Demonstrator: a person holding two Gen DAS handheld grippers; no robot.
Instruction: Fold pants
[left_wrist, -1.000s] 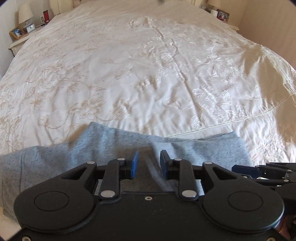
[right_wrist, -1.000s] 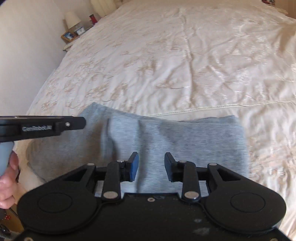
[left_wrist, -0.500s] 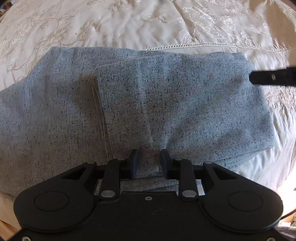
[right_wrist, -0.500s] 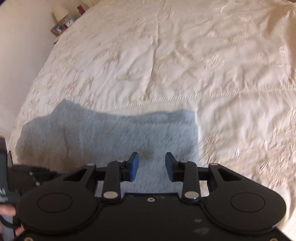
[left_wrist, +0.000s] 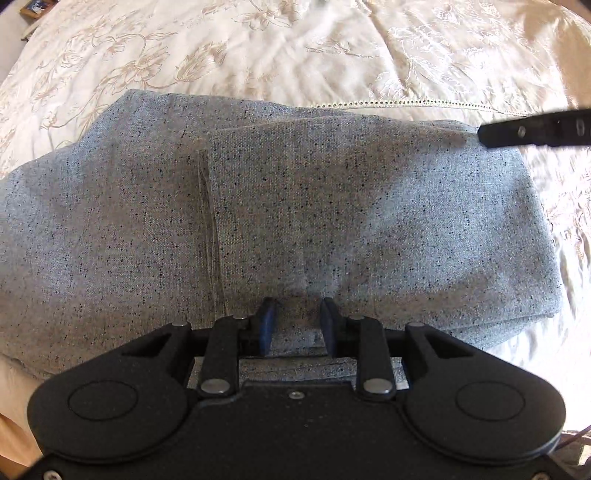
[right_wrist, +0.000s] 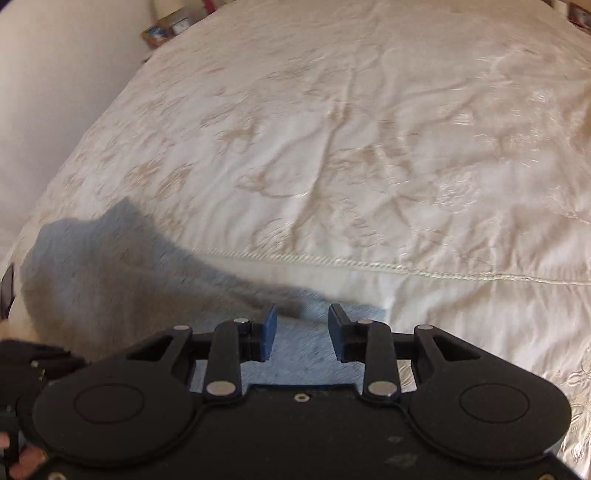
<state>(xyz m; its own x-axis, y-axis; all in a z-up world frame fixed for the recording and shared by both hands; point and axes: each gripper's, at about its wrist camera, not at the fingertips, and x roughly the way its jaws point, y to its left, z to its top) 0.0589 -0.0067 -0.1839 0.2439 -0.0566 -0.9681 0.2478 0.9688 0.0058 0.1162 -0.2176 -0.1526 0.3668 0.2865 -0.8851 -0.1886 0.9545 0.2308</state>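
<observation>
pants: grey speckled knit pants (left_wrist: 332, 206), folded into a chunky rectangle with layered edges, lying at the near edge of the bed
left hand-held gripper: left hand-held gripper (left_wrist: 297, 326) low over the near fold, blue pads apart, nothing pinched
right hand-held gripper: right hand-held gripper (right_wrist: 303, 332) over the pants' right end, also apart and empty
bed: cream bedspread (left_wrist: 258, 55), shiny, floral embroidery, wrinkly

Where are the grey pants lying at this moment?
In the left wrist view the grey pants lie folded on the cream bedspread, near its front edge, just beyond the left gripper.
</observation>
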